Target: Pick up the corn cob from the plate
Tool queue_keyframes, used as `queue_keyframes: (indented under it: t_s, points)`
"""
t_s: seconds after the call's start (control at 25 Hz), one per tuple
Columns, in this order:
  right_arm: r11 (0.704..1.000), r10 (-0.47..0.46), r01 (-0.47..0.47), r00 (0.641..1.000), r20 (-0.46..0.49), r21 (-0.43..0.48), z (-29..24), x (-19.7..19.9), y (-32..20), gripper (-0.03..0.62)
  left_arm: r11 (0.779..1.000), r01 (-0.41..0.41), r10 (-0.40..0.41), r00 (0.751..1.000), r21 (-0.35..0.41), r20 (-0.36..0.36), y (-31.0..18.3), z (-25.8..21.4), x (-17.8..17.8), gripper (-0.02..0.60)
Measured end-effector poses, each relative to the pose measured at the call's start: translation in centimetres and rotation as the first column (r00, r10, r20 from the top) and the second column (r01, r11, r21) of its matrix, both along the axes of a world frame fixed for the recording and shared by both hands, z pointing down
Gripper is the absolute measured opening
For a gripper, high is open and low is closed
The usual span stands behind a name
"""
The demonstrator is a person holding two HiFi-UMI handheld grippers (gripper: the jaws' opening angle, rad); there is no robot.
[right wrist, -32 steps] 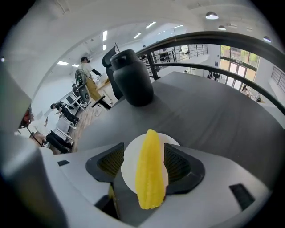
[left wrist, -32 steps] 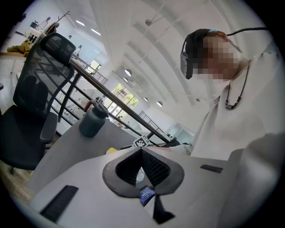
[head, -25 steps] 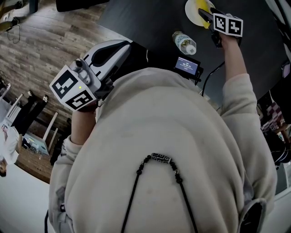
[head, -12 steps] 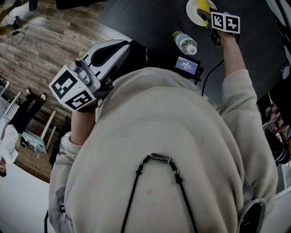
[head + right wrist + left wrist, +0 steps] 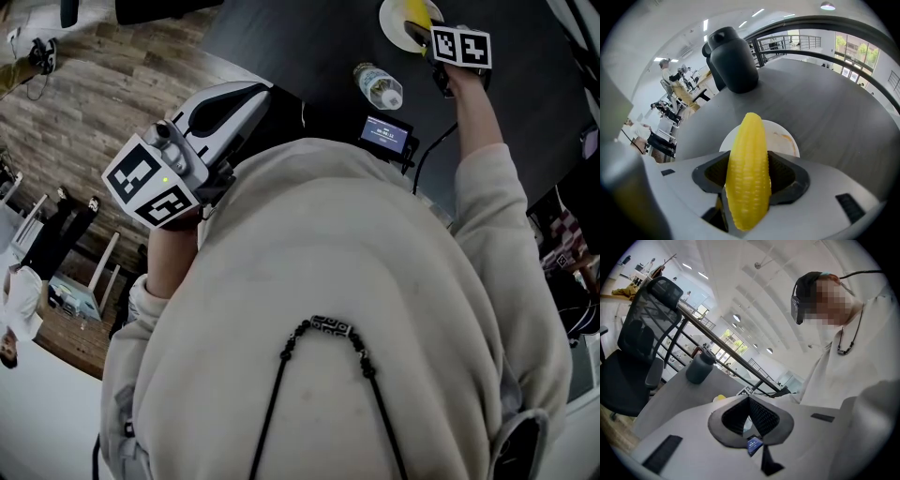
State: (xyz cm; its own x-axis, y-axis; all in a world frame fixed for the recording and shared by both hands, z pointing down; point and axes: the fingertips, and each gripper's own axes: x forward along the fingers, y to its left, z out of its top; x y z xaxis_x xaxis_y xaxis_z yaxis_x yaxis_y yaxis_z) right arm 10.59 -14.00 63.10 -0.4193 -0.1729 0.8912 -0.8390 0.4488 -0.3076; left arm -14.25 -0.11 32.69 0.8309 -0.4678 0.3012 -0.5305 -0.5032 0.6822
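The yellow corn cob (image 5: 747, 173) lies lengthwise between the pads of my right gripper (image 5: 749, 157), its far tip over the white plate (image 5: 785, 136). The jaws are closing around the cob. The pads sit right at its sides, and I see no squeeze on it. In the head view the right gripper (image 5: 424, 28) reaches over the plate (image 5: 392, 21) at the far edge of the dark table, where a bit of the corn cob (image 5: 417, 11) shows. My left gripper (image 5: 267, 92) is held back near the person's chest. The left gripper (image 5: 749, 401) has its pads together with nothing between them.
A dark flask (image 5: 731, 56) stands behind the plate. A clear plastic bottle (image 5: 379, 87) lies on the table beside a small device with a lit screen (image 5: 386, 134). An office chair (image 5: 637, 357) stands at the table's side. The person's torso fills most of the head view.
The right gripper's marker cube has crept slightly toward the plate. The left gripper has kept still.
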Motion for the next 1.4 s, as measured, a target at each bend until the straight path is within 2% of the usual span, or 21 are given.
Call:
queue_keyframes:
  t_s: [0.28, 0.56, 0.72, 0.88, 1.12, 1.4]
  points:
    - [0.999, 0.025, -0.025, 1.0, 0.018, 0.029, -1.8, 1.6, 0.8, 0.242, 0.998, -0.051, 0.051, 0.999, 0.041, 0.003, -0.3, -0.9, 1.2, 0.0]
    - [0.993, 0.11, -0.111, 0.994, 0.024, 0.033, -2.7, 4.9, 3.3, 0.242, 0.987, -0.136, 0.136, 0.991, 0.083, 0.007, -1.1, -1.8, 2.9, 0.0]
    - [0.983, 0.172, -0.174, 0.984, 0.04, 0.058, -4.3, 6.6, 5.0, 0.242, 0.972, -0.202, 0.202, 0.979, 0.119, 0.011, -2.2, -2.4, 3.7, 0.0]
    - [0.965, 0.208, -0.218, 0.975, 0.079, 0.146, -7.2, 6.8, 7.5, 0.242, 0.941, -0.282, 0.283, 0.959, 0.188, 0.024, -1.5, -2.4, 4.2, 0.0]
    - [0.932, 0.196, -0.225, 0.972, 0.127, 0.284, -14.0, 5.5, 10.2, 0.242, 0.882, -0.395, 0.401, 0.916, 0.258, 0.031, -0.7, -3.3, 5.8, 0.0]
    - [0.858, 0.191, -0.272, 0.956, 0.221, 0.436, -24.2, 3.8, 11.8, 0.242, 0.81, -0.494, 0.507, 0.861, 0.316, 0.045, -1.2, -4.9, 8.8, 0.0]
